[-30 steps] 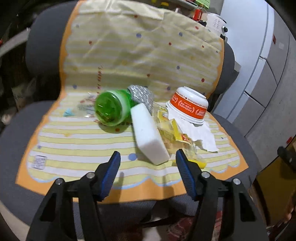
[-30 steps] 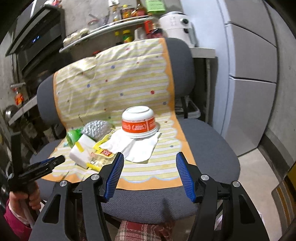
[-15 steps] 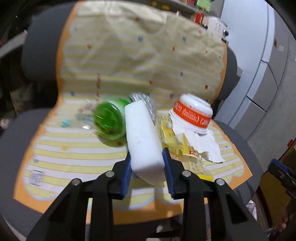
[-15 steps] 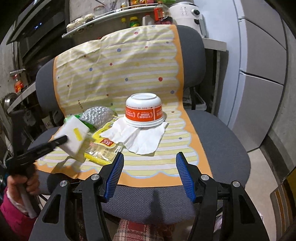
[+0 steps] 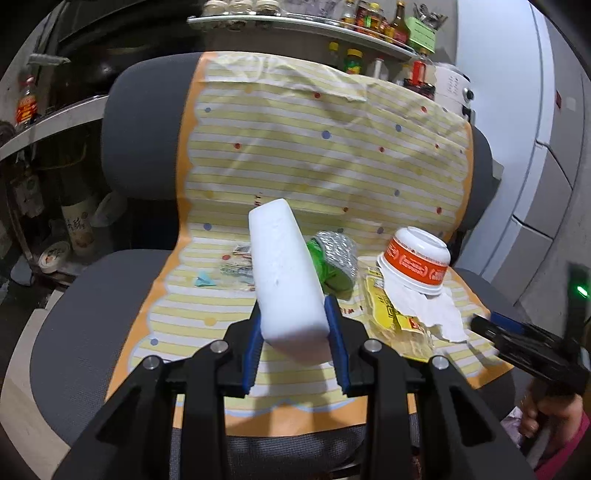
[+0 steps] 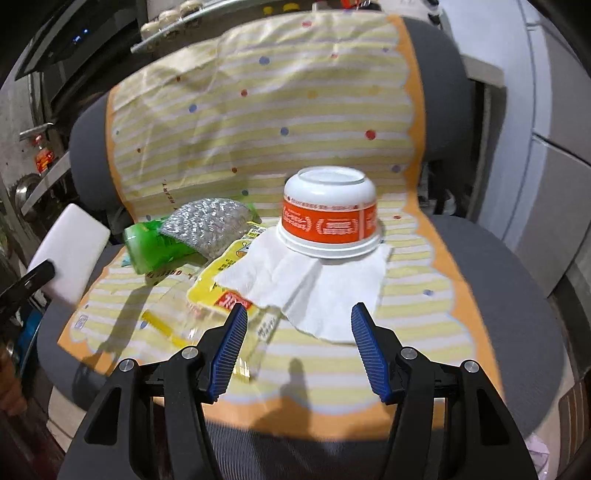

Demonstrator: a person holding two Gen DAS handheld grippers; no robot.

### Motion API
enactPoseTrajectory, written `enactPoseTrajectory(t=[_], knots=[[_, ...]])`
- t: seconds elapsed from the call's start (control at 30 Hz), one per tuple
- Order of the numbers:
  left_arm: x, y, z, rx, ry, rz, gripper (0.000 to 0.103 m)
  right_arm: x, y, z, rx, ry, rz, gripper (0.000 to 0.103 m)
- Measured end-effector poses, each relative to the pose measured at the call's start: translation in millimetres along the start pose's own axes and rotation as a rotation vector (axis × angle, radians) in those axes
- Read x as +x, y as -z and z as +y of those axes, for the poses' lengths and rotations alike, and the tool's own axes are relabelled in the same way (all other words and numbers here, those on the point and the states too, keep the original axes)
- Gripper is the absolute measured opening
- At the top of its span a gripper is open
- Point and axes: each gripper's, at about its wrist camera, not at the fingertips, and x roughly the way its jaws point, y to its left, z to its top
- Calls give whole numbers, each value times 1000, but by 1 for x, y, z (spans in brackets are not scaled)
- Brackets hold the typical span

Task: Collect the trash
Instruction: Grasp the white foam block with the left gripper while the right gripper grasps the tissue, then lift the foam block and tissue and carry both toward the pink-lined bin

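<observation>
My left gripper (image 5: 295, 343) is shut on a white foam block (image 5: 286, 273) and holds it lifted above the chair seat; the block also shows at the left of the right wrist view (image 6: 70, 254). My right gripper (image 6: 301, 347) is open and empty, low over a white napkin (image 6: 314, 284). An upside-down white and orange bowl (image 6: 330, 214) sits on the napkin. A green cup (image 6: 155, 247), a silver foil wad (image 6: 207, 223) and yellow wrappers (image 6: 218, 288) lie to the left.
The trash lies on a yellow striped cloth (image 6: 258, 110) draped over a grey office chair (image 6: 509, 295). Shelves with bottles (image 5: 369, 22) stand behind. White cabinets (image 6: 554, 166) are on the right. Small scraps (image 5: 229, 269) lie on the cloth's left.
My left gripper closed on the white foam block and lifted it off the seat, pulling back to the left. My right gripper moved closer to the napkin and bowl.
</observation>
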Motion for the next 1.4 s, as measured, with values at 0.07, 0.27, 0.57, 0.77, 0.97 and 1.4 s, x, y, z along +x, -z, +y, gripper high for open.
enactPoseTrajectory(t=[0.07,0.27,0.57,0.77,0.97,1.4], knots=[[5,3,-3,4,12,14,31,22,-4,1,44,-20,33,52],[14,10,-13,33,24,44,31,66,-2,1,139,-30,117,29],[7,11,-16,40,24,33,31,29,-20,4,75,-32,-15,1],[-14,7,-25,59,46,-10,31,-63,-44,4,0,-45,-200,1],[-26,11,-58,104,129,-35,31,-108,-27,-15,6,-33,-226,1],[-36,49,-191,300,469,-91,31,-209,64,-89,138,181,-240,2]])
